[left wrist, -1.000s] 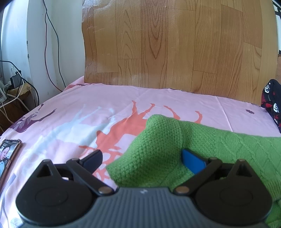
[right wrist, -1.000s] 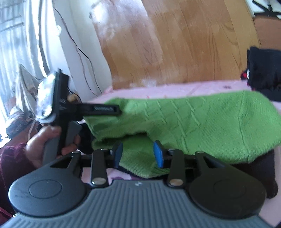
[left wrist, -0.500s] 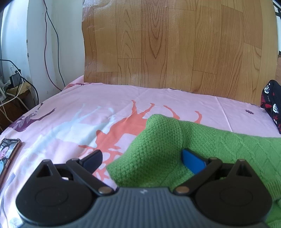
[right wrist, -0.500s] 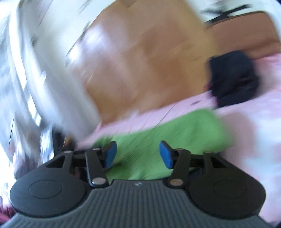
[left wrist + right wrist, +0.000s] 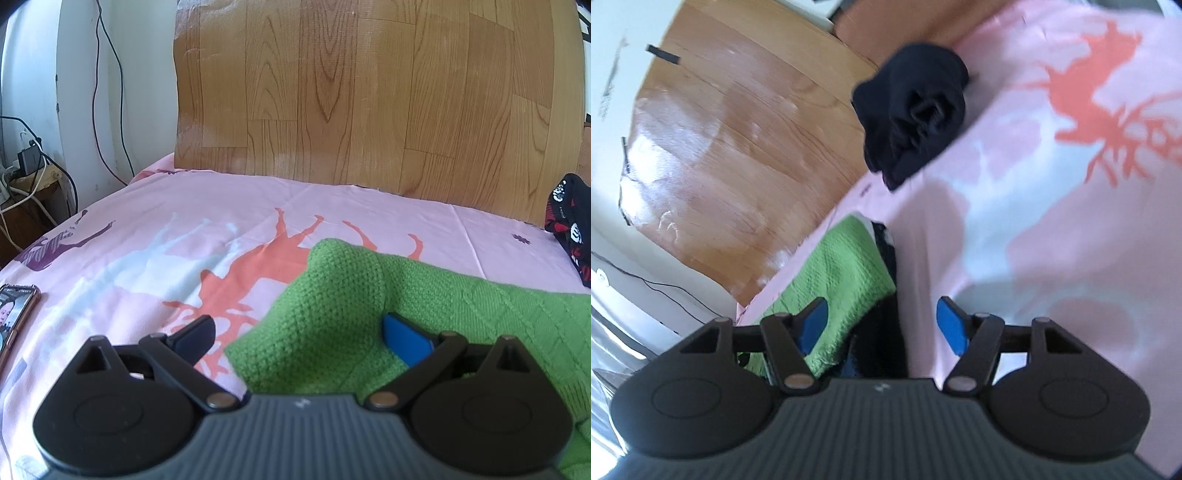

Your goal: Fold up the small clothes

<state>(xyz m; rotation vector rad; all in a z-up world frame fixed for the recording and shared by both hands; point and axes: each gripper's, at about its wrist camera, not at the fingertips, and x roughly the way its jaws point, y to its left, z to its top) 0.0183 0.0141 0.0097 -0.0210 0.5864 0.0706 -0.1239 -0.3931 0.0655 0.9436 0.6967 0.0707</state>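
My right gripper (image 5: 881,325) has released the green knit garment (image 5: 846,273) and swung aside, jaws opening, empty; my left gripper (image 5: 301,332) stays spread around the hem, unclamped.

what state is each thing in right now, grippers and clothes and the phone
left gripper: jaws wide apart, green fabric bunched between them, not pinched
right gripper: jaws opening, pads pressing on nothing, camera view tilted
green knit garment: lying on the bed, its corner humped up
dark garment: rolled into a bundle by the headboard
patterned black cloth: lying at the bed's edge
phone: flat on the sheet, screen lit
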